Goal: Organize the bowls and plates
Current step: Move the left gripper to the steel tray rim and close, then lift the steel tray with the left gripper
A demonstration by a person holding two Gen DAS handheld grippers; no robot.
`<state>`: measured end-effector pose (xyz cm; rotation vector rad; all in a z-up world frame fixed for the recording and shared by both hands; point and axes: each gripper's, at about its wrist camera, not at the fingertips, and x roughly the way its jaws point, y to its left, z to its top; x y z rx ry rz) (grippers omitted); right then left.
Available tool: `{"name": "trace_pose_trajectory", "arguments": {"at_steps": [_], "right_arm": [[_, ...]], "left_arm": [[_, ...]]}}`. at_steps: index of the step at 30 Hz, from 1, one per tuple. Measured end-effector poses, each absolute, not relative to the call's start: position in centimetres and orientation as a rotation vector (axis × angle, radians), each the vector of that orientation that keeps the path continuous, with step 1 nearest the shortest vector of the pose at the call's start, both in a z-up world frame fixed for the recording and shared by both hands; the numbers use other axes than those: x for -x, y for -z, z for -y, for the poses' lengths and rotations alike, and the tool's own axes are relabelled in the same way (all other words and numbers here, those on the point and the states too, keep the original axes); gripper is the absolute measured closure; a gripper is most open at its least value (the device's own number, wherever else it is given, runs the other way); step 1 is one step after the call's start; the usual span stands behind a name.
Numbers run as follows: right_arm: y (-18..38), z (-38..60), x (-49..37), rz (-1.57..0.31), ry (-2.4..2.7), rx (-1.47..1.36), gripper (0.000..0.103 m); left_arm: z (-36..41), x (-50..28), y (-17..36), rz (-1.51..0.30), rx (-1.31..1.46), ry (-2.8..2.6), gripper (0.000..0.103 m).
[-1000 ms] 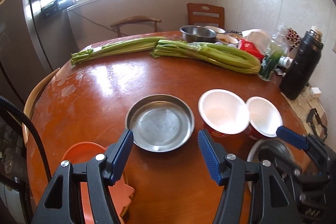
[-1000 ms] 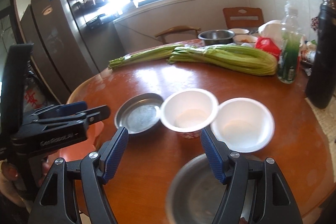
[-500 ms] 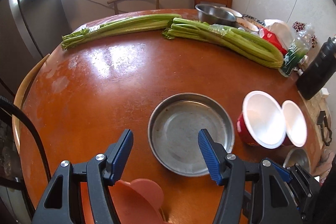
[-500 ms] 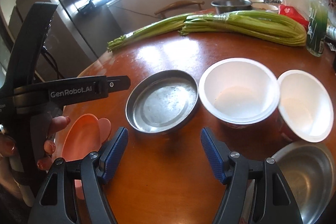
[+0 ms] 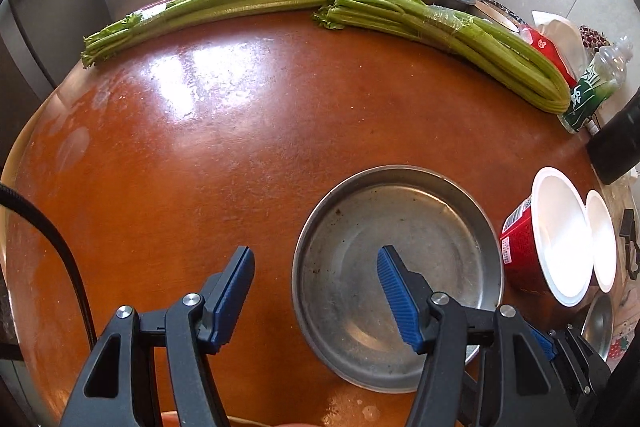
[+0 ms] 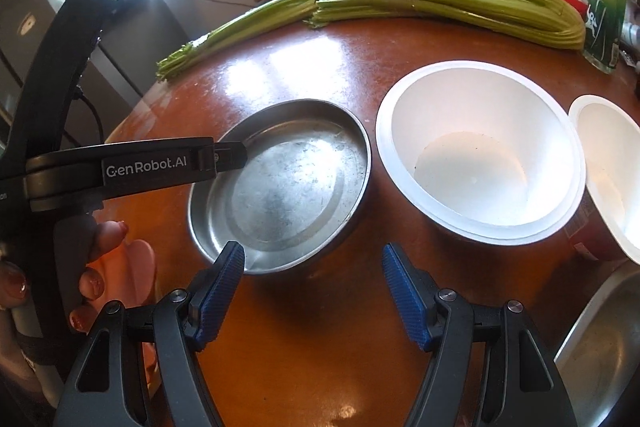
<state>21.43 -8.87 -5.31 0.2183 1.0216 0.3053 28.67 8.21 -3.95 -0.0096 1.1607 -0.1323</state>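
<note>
Both my grippers dropped closer: left gripper [image 5: 316, 291] straddles the steel plate [image 5: 400, 267] rim, right gripper [image 6: 312, 293] nears it; jaws apart, empty.

My round wooden table [image 5: 240, 155] – metal plate [image 5: 396, 267], two white bowls [image 6: 480, 163], celery bunches [image 5: 452, 35] and a green bottle [image 5: 596, 87] on it.

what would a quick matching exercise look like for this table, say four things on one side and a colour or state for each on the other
Things:
1. metal plate
2. nearer paper bowl
3. celery
4. left gripper

Descriptions:
a. green, lying at the far side of the table
b. white inside, red outside
c. open, jaws astride a rim
d. grey, shallow, empty

Pairs: 1-d, 2-b, 3-a, 4-c
</note>
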Motion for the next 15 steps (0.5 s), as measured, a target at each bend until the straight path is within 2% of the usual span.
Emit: {"name": "trace_pose_trajectory", "arguments": {"at_steps": [5, 12, 15], "right_arm": [[5.5, 8.7, -22.1, -1.004, -0.322, -0.226, 0.03], [5.6, 8.3, -22.6, -0.982, -0.346, -0.214, 0.042], [5.6, 8.5, -22.7, -0.974, -0.35, -0.215, 0.042]], "left_arm": [[-7.9, -29.2, 4.5, -1.165, 0.02, 0.144, 0.04], [-7.3, -29.2, 5.2, -1.18, 0.022, 0.164, 0.054], [-7.1, -29.0, 5.2, -1.172, 0.006, 0.154, 0.056]]}}
